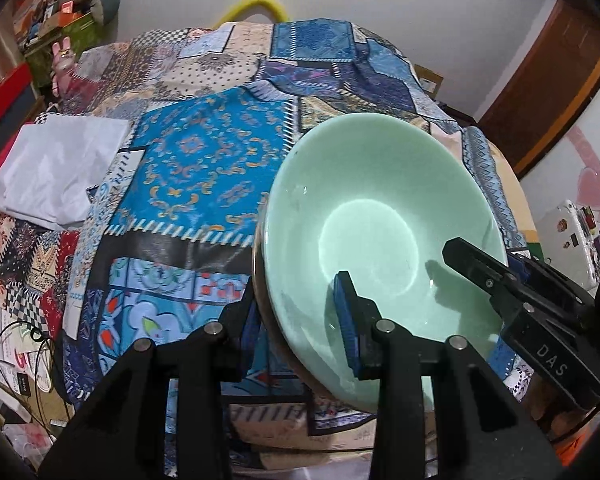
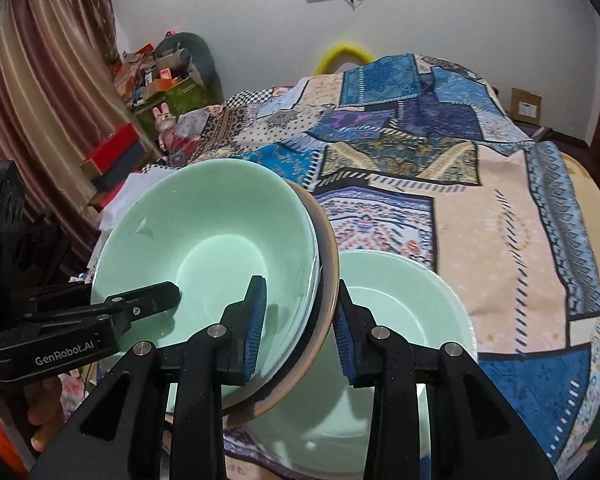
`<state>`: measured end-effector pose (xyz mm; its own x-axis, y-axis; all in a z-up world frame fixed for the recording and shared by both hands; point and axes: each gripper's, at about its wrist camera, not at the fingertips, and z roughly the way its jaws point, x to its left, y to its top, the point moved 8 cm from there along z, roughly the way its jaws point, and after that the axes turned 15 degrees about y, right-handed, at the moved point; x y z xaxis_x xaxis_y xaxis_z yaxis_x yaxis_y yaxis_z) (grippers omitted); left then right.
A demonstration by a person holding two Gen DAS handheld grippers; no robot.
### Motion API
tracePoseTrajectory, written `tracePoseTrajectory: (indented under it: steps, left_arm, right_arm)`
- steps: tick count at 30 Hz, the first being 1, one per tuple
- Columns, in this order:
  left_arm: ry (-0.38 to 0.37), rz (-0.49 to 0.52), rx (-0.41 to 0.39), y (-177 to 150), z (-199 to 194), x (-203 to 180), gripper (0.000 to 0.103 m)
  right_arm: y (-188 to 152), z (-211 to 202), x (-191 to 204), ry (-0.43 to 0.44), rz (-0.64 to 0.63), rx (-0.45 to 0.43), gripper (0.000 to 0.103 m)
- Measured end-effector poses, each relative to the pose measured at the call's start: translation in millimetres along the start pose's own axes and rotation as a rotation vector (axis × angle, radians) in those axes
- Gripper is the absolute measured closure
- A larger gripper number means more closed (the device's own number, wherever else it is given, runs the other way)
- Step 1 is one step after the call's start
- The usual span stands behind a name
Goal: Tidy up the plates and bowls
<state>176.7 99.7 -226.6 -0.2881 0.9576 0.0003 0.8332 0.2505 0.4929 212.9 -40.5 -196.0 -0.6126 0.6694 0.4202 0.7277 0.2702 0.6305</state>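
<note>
both hand-held grippers are pinching the same green bowl (image 1: 380,216) by opposite sides of its rim, the left hand-held gripper (image 1: 300,332) on one side and the right hand-held gripper (image 2: 300,328) on the other, each with one blue pad inside and one outside; under the bowl sits a brown-rimmed dish (image 2: 328,280), caught in the same pinch, so the two are carried as a stack, tilted, above the patchwork cloth (image 1: 204,160); a second pale green bowl (image 2: 412,300) rests on the cloth just beside and partly beneath the stack; my worry is the tilt: glazed ware on narrow pads could slide, and if one hand pulls away faster than the other the rim might twist out of a pinch and drop onto the bowl below, chipping both; the brown dish could also slip free from under the bowl, since i can't tell how firmly it is caught; as for writing, the left tool reads "GenRobot.AI" in the right wrist view, and the right tool shows "DAS" in the left wrist view; nothing else is legible.
</note>
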Motion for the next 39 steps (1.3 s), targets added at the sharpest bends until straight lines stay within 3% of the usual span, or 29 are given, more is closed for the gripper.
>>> tracePoseTrajectory:
  steps: [13,23,31,39]
  left_arm:
    - [-0.024,0.058,0.032,-8.0,11.4,-49.0,0.067]
    - [-0.024,0.092,0.089,-16.1,36.7,-68.7,0.068]
    - [-0.019,0.150,0.045,-12.5,36.0,-73.9,0.068]
    - [-0.022,0.107,0.030,-4.1,26.6,-66.0,0.065]
  right_arm:
    - [-16.3,-26.8,-36.7,-0.041,0.064,-0.017,0.072]
    - [-36.1,-23.0,-63.1,-0.049,0.133,0.010,0.072]
    - [-43.7,-17.2,-70.8,-0.038,0.141,0.027,0.072]
    - [-41.1,-24.0,-70.5,-0.045,0.127,0.017,0.070]
